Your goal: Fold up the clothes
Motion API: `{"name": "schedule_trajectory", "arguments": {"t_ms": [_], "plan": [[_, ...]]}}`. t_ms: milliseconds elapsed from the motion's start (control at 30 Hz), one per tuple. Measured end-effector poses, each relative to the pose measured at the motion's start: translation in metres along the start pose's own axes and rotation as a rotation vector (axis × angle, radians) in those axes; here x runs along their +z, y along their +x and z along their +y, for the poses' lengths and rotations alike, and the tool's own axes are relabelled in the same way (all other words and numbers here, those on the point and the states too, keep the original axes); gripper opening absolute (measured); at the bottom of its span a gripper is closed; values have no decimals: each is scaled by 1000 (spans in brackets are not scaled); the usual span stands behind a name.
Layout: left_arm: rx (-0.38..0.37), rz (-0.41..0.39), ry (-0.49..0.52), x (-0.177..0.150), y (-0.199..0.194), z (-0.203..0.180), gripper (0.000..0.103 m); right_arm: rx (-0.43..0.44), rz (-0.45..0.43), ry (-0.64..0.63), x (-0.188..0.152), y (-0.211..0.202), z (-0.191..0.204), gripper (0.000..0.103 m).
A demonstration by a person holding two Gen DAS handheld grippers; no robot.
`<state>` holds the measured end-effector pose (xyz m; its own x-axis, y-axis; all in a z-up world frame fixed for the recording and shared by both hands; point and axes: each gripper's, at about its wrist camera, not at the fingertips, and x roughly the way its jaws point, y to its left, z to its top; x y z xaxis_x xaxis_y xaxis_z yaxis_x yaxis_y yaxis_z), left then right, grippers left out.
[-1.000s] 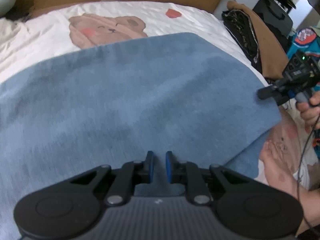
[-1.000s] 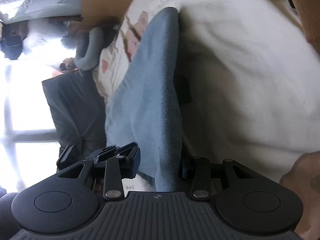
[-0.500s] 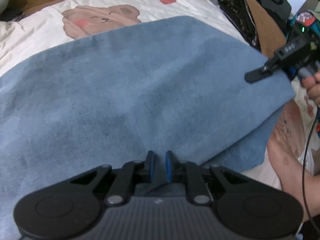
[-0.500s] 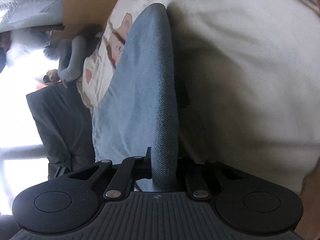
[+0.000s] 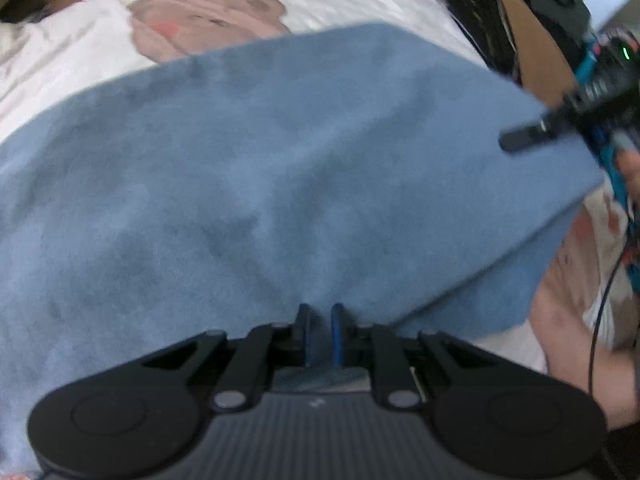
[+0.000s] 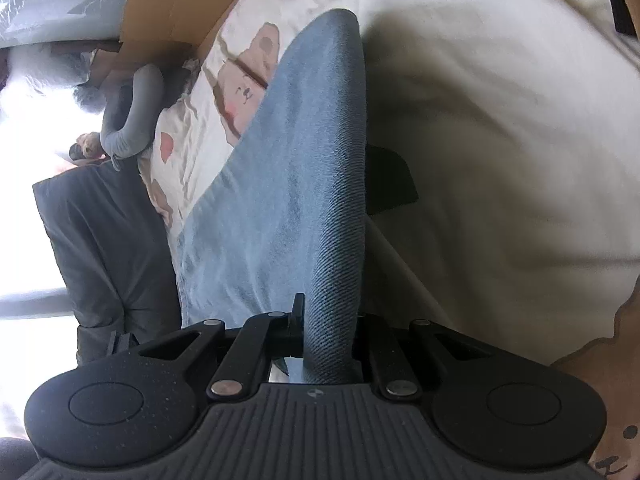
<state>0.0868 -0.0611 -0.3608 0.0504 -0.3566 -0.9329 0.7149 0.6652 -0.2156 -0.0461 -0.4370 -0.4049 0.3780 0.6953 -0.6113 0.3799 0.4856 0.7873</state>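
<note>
A: Since a second ago the right claw (image 6: 326, 320) has closed: then it stood wide around the fold of the blue garment (image 5: 280, 184), now its pads press on that fold. In the left wrist view the cloth's right edge has also lifted a little off the bed.

B: And the left claw (image 5: 320, 332)?

A: Much as before. Its blue pads stand only a narrow slit apart, pinching the near edge of the same garment.

B: How does the cloth look?

A: Dusty blue, soft and slightly mottled from the left view; the right wrist view shows a fine diagonal twill weave on the folded edge (image 6: 340, 200). It is doubled over: a lower layer (image 5: 492, 300) shows under the upper one at the right.

B: Where does it lie?

A: On a bed, over a white sheet with bear prints (image 5: 208, 24). It covers most of the sheet in the left view.

B: Which way does it run?

A: Its long axis runs across the left view, side to side, from the left border to the right claw (image 5: 520, 140), which grips the far right edge. In the right wrist view the folded edge runs straight away from the claw, up the picture, ending in a rounded corner (image 6: 340, 20).

B: Anything beside it?

A: A hand (image 5: 632, 168) on the right claw's handle, and a brown cardboard box (image 6: 172, 4) past the bed.
</note>
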Motion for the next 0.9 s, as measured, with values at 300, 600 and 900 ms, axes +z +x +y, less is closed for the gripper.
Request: {"name": "schedule_trajectory", "arguments": {"t_ms": [300, 600, 900], "plan": [[69, -49, -13, 32, 4, 10, 13, -22, -12, 9, 2, -2, -4, 6], [95, -100, -32, 55, 21, 26, 3, -35, -9, 1, 3, -1, -7, 6], [65, -164, -95, 69, 12, 41, 3, -52, -14, -3, 7, 0, -9, 15]]}}
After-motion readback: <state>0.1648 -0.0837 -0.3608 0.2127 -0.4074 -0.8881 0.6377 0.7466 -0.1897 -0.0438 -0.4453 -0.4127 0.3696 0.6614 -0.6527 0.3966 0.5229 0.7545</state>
